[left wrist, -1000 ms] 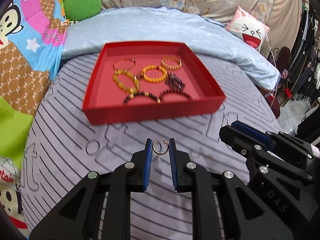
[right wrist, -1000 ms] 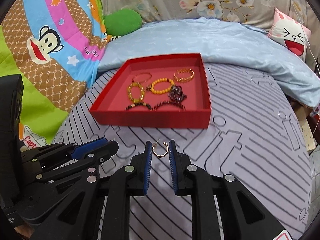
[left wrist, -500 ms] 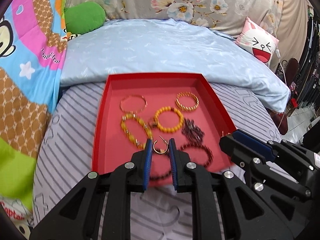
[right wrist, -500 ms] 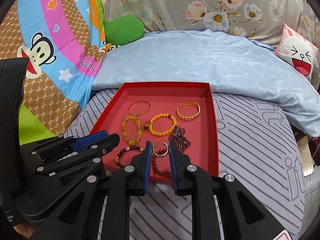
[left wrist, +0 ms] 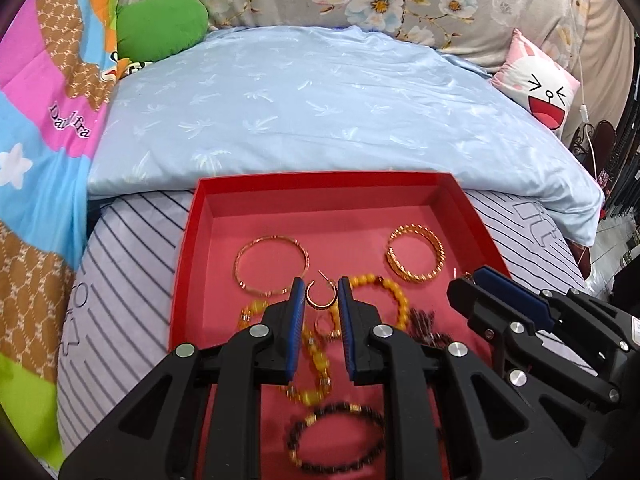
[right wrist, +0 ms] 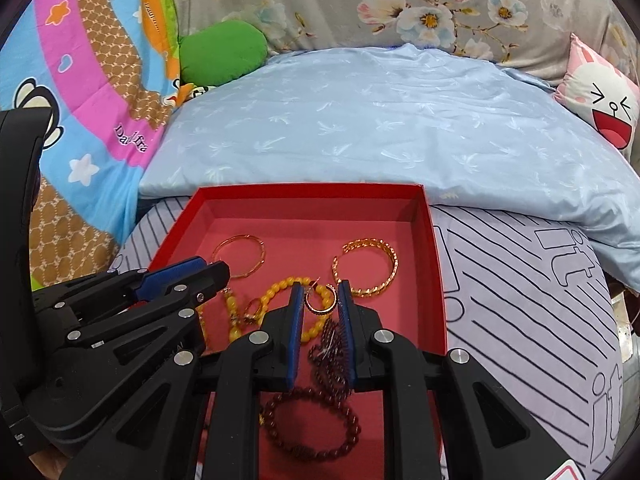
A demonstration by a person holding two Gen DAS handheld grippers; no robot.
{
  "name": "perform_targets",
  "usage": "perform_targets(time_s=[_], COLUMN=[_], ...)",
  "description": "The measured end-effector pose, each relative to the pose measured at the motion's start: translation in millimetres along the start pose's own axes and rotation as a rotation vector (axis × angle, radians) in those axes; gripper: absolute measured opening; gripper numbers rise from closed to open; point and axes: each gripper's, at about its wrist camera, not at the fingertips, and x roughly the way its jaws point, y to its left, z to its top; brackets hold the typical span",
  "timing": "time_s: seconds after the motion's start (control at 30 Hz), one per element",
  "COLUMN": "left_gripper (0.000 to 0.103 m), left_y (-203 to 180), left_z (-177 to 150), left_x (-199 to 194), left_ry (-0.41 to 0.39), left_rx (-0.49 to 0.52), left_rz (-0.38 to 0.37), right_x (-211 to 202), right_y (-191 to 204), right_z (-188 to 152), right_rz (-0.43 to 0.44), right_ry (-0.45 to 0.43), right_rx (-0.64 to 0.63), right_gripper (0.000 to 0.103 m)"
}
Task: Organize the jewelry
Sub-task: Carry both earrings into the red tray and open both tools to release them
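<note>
A red tray [left wrist: 188, 240] [right wrist: 434, 280] lies on the striped bed and holds several bracelets: a thin gold bangle [left wrist: 272, 266], a twisted gold bangle [left wrist: 416, 254] [right wrist: 366, 266], a yellow bead bracelet [right wrist: 288, 286] and dark bead bracelets [right wrist: 312, 424]. My left gripper [left wrist: 321, 294] is shut on a gold hoop earring [left wrist: 321, 299] above the tray's middle. My right gripper [right wrist: 320, 298] is shut on a second gold hoop earring [right wrist: 320, 300], also over the tray. The right gripper also shows in the left wrist view [left wrist: 476, 280].
A light blue quilt [left wrist: 320, 100] lies just behind the tray. A green cushion [left wrist: 160, 26] and a cartoon blanket [left wrist: 44, 120] lie to the left, a pink face pillow [left wrist: 540, 84] to the right. The striped sheet [right wrist: 540, 300] surrounds the tray.
Both grippers have moved forward with their earrings, from above the striped sheet before the tray to above the tray's middle. The jaws stayed shut.
</note>
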Motion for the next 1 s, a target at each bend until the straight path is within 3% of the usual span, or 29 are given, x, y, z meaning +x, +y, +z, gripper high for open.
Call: perform_targets(time_s=[0.3,0.77,1.0], left_gripper=[0.017,0.017,0.029], left_y=[2.3,2.0,1.0], left_z=[6.1,9.7,9.7], left_x=[27.2,29.1,27.7], left_ry=[0.044,0.041,0.033], left_rx=[-0.012,-0.008,-0.003], left_rz=[-0.017,-0.005,0.019], right_x=[25.3,29.4,26.9], right_y=[-8.6,-9.7,-10.6], right_z=[1.5,3.8,3.2], right_rz=[0.0,0.002,-0.002], right_ry=[0.035,0.039,0.031], right_rx=[0.014,0.024,0.026], right_gripper=[0.016,0.017,0.018])
